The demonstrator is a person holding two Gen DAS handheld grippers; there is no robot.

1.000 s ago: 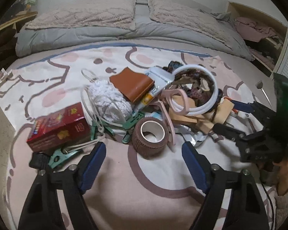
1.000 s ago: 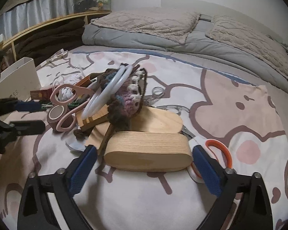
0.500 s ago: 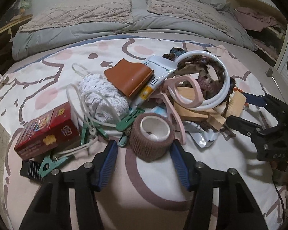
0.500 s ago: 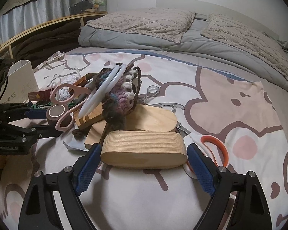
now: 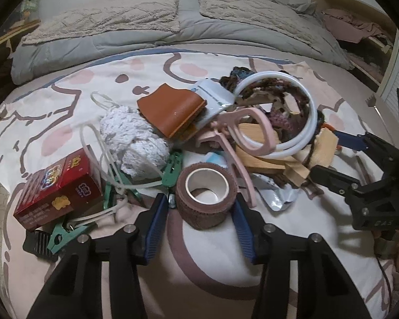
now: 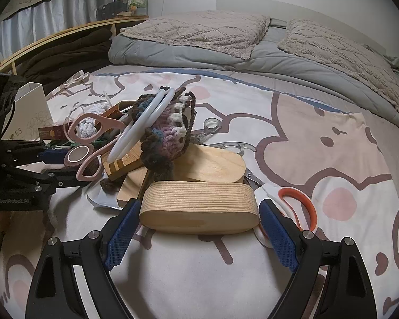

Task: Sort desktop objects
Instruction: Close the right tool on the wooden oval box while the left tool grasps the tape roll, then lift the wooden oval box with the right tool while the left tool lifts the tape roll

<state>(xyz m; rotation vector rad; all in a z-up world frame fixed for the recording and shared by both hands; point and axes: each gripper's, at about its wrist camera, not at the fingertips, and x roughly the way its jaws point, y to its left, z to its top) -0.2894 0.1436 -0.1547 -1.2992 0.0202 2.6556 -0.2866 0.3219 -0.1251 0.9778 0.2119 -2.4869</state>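
A pile of objects lies on a patterned bedspread. My left gripper [image 5: 199,212] has its blue pads on both sides of a brown tape roll [image 5: 206,196], touching or nearly touching it. My right gripper [image 6: 199,228] has its blue pads at both ends of an oval wooden box [image 6: 199,207]. Pink scissors [image 5: 242,138], a white ring [image 5: 303,122] on a crocheted pouch [image 6: 165,133], a brown leather wallet [image 5: 173,109], a white yarn ball [image 5: 135,138] and a red box [image 5: 58,188] lie in the pile.
Orange-handled scissors [image 6: 298,204] lie right of the wooden box. Green clips [image 5: 114,194] and white zip ties [image 5: 101,154] lie by the red box. A second wooden lid [image 6: 215,164] and wooden blocks [image 6: 125,162] sit behind. Pillows and a grey duvet [image 6: 199,53] lie beyond.
Both grippers moved forward and narrowed. The left pads closed in around the tape roll; the right pads closed in on the ends of the wooden box.
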